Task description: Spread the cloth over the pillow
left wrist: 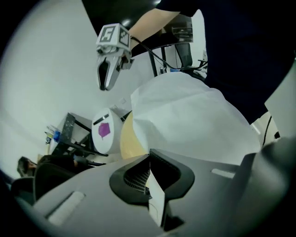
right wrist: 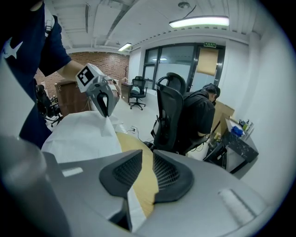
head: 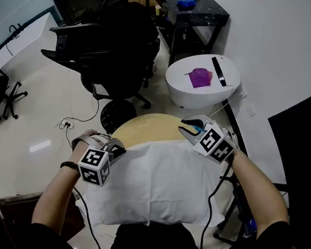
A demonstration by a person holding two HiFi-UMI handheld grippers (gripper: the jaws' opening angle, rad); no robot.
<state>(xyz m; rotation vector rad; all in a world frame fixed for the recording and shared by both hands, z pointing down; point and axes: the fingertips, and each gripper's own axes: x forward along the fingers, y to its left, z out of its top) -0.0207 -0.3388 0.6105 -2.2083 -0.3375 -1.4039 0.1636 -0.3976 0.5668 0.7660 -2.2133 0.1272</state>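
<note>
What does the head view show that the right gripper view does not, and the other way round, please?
Only the head view: the white round table with a purple object and a black bar on it. Only the right gripper view: the ceiling light and the brick wall. Both: the cloth, the left tool shut on it, the yellow table and the seated person.

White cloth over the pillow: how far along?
Done: the white fabric cloth lies draped over the pillow shape on the round yellow table. In hand: the left gripper and right gripper jaws each pinch a far cloth corner. Left: pull those corners flat. The pillow itself is hidden underneath, so full coverage is unclear.
</note>
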